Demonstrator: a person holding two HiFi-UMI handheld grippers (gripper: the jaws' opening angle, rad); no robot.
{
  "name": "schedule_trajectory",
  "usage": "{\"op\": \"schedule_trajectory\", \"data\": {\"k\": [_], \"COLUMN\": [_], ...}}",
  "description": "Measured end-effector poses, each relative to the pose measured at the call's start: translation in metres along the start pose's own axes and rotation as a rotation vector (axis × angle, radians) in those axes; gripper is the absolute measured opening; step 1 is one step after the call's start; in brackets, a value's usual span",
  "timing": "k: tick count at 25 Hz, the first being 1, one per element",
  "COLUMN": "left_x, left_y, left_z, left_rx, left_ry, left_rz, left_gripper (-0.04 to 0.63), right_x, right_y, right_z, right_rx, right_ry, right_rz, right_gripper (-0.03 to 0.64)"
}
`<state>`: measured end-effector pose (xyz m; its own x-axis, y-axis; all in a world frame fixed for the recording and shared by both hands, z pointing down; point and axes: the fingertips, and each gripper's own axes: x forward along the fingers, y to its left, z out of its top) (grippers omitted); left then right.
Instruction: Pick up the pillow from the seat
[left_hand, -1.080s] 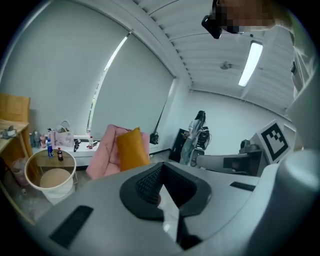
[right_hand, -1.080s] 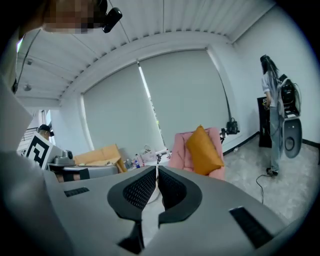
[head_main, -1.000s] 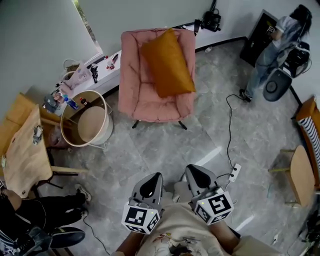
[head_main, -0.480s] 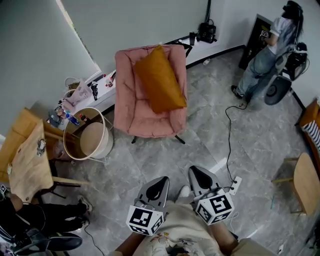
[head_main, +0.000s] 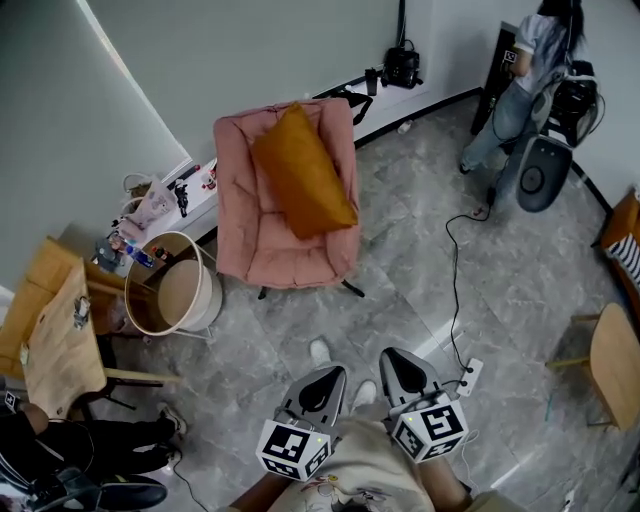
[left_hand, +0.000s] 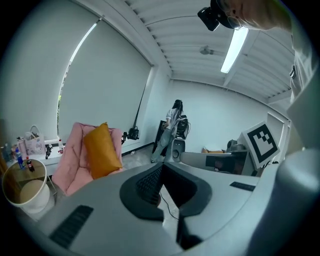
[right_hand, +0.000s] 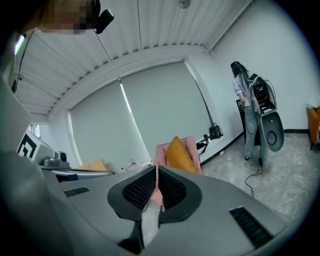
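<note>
An orange pillow (head_main: 302, 172) leans upright against the back of a pink armchair (head_main: 258, 244) across the room; it also shows as the orange pillow (left_hand: 101, 150) in the left gripper view and the orange pillow (right_hand: 180, 155) in the right gripper view. Both grippers are held close to the person's chest, far from the chair. My left gripper (head_main: 317, 385) has its jaws together with nothing between them. My right gripper (head_main: 403, 370) is shut and empty too.
A round wooden tub-like side table (head_main: 172, 294) stands left of the chair, beside a low white shelf with small items (head_main: 165, 195). A cable and power strip (head_main: 466, 373) lie on the grey tile floor. A person (head_main: 520, 75) stands at the back right. A camera tripod (head_main: 401, 66) is behind the chair.
The view has shifted forward: the armchair and pillow sit lower and further left in the head view. Both grippers stay shut near the chest.
</note>
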<state>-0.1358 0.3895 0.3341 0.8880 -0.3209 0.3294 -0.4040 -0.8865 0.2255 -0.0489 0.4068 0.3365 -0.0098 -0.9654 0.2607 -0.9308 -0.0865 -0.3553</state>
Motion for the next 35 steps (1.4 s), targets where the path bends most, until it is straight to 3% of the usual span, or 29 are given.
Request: {"op": "schedule_trajectory", "data": {"k": [5, 10, 19, 25, 35], "left_x": [0.023, 0.049, 0.077, 0.128, 0.171], "left_y": [-0.01, 0.008, 0.017, 0.092, 0.19], "left_z": [-0.004, 0.002, 0.016, 0.068, 0.101], "left_rx": [0.005, 0.005, 0.01, -0.011, -0.045], "left_ry": [0.042, 0.044, 0.008, 0.005, 0.036], "left_rz": [-0.054, -0.061, -0.18, -0.131, -0.114], "left_gripper": [0.005, 0.005, 0.005, 0.005, 0.005], "right_x": [0.002, 0.023, 0.056, 0.141, 0.243], "right_y": [-0.015, -0.034, -0.026, -0.028, -0.023], "right_z": [0.005, 0.004, 0.03, 0.078, 0.111], "right_rx": [0.021, 0.028, 0.048, -0.017, -0.012], "right_ry": [0.004, 0.026, -0.037, 0.0, 0.001], "right_rz": [-0.013, -0.037, 0.058, 0.057, 0.056], "right_gripper": [0.031, 0.031, 0.02, 0.02, 0.02]}}
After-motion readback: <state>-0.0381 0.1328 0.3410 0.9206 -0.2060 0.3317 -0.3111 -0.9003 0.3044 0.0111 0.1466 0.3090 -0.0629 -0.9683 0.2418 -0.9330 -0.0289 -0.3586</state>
